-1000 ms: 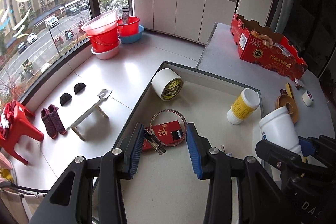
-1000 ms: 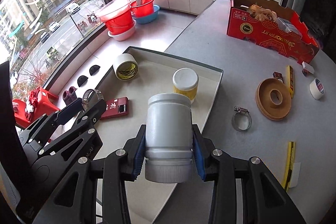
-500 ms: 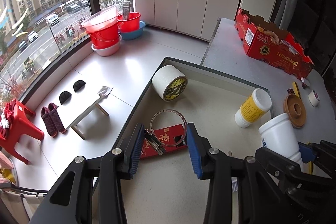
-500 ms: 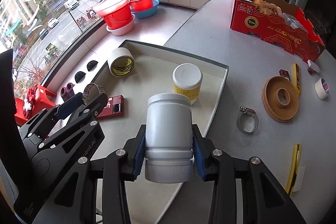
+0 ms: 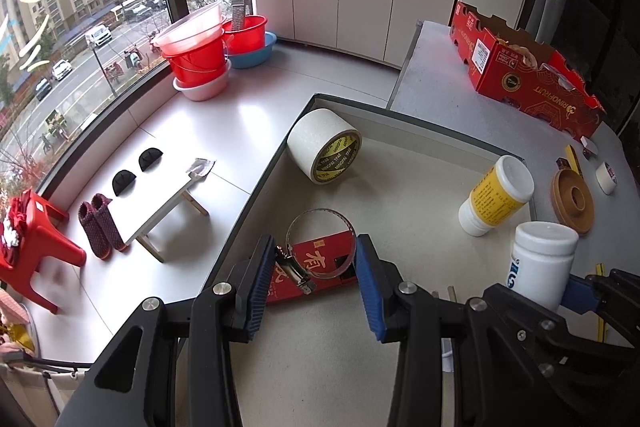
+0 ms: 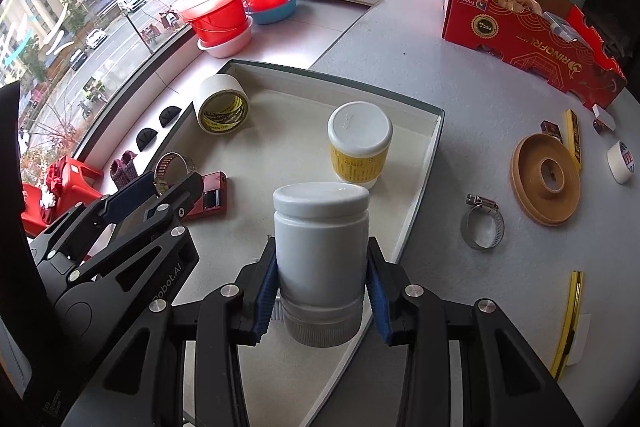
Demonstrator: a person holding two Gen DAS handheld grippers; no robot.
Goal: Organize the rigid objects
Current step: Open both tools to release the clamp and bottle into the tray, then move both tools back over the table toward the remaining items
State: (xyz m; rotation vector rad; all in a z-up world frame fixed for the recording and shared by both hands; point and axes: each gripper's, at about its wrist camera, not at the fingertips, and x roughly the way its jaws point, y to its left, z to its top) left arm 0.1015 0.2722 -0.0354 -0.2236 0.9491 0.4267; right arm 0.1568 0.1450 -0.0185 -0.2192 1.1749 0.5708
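Right gripper (image 6: 322, 291) jaws clamped on white jar (image 6: 320, 239), left gripper (image 5: 316, 279) jaws apparently pinching hose clamp (image 5: 320, 247).

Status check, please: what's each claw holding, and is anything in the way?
Right gripper clamps white jar over tray. Left gripper holds hose clamp. Yellow bottle stands ahead.

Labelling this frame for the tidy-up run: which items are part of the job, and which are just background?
In play:
- white jar, clamped in the right hand-held gripper
- hose clamp, held in the left hand-held gripper
- tray with tape roll, yellow bottle, red box

Background:
- red basins
- red carton
- red stool
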